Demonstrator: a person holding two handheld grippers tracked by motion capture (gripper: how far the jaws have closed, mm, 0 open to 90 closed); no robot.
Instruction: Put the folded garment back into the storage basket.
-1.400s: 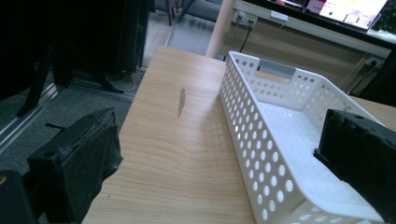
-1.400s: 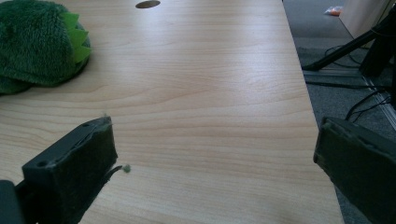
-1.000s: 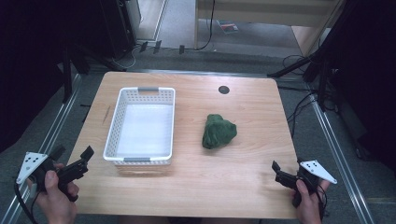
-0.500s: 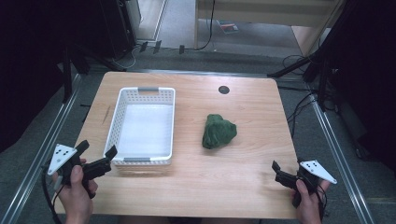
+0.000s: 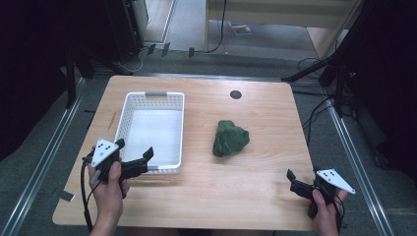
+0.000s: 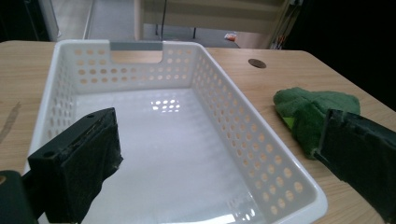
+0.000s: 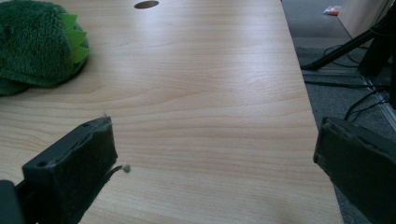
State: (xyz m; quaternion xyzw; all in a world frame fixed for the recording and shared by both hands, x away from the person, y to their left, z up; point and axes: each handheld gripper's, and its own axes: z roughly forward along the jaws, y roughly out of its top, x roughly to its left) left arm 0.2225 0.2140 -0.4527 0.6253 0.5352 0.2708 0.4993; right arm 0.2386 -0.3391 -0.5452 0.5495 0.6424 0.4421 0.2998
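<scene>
A white perforated basket [image 5: 129, 116] stands empty on the left half of the wooden table [image 5: 265, 118]. A crumpled green plush toy [image 5: 230, 138] lies to its right, near the table's middle. My left gripper [image 5: 134, 149] is open at the basket's near end, its jaws pointing over the near rim. In the left gripper view the basket [image 6: 243, 116] stretches away between the wide-apart jaws, and the green toy [image 6: 308, 109] lies just outside its right wall. My right gripper [image 5: 293, 182] is open and holds nothing at the table's near right corner. The toy [image 7: 37, 46] sits far ahead-left of it.
A dark round hole [image 5: 236, 94] marks the far middle of the table. Cables and dark stand legs [image 5: 339, 73] crowd the floor beyond the right edge. Bare wood lies between the toy and the right gripper.
My left gripper has moved right and forward from the table's near left corner to the basket's near end. The right gripper, the basket and the toy have stayed put.
</scene>
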